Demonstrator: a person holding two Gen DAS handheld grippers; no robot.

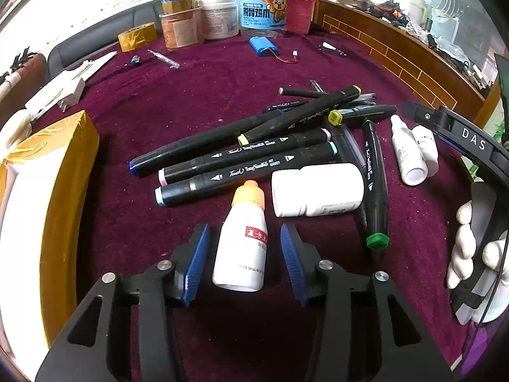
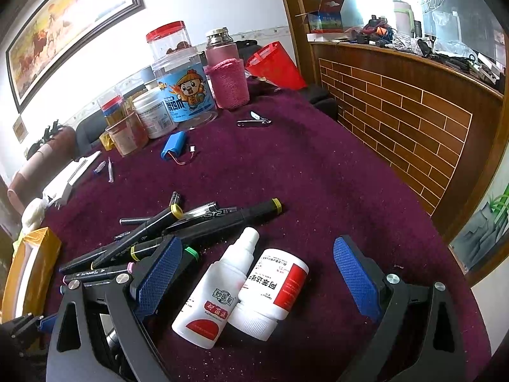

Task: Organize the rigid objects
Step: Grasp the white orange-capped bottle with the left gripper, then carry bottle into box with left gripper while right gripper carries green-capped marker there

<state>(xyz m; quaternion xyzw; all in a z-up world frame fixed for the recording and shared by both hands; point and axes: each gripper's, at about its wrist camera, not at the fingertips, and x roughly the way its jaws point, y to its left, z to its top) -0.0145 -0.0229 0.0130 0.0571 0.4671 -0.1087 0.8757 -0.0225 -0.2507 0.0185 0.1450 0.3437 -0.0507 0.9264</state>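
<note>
Left wrist view showed a small white plastic bottle with an orange cap (image 1: 240, 242) lying on the plum-coloured velvet tablecloth (image 1: 197, 95) at lower centre, cap pointing up the frame. It lay between the blue pads of the left gripper (image 1: 245, 251), with a gap visible on each side, so the jaws were released and not pressing it. Just right of its cap lay a squat white plastic jar (image 1: 318, 190) on its side. Directly above, a heap of black art markers with coloured end caps (image 1: 245, 159) sprawled across the middle of the frame, 1 green-capped marker (image 1: 375, 197) running down beside the jar. Those loose, crossed pens looked like the part of the sorting not yet done, while the bottles seemed to be gathering along the near edge.

At the right edge, a white-gloved hand (image 1: 470, 248) gripped the other tool's black handle. In the right wrist view, the right gripper (image 2: 254, 281) stood wide open around 2 more bottles at lower centre: a white spray bottle with a red band (image 2: 216, 289) and a white pill bottle with a red label (image 2: 270, 293), touching side by side. Neither pad met them, probably because they were being kept as a pair.

Farther off, at the upper left of that view, stood a clear plastic tub with a blue cartoon label (image 2: 181, 92), a pink knitted-sleeve flask (image 2: 226, 76) and a flat blue battery pack (image 2: 173, 149).
</note>
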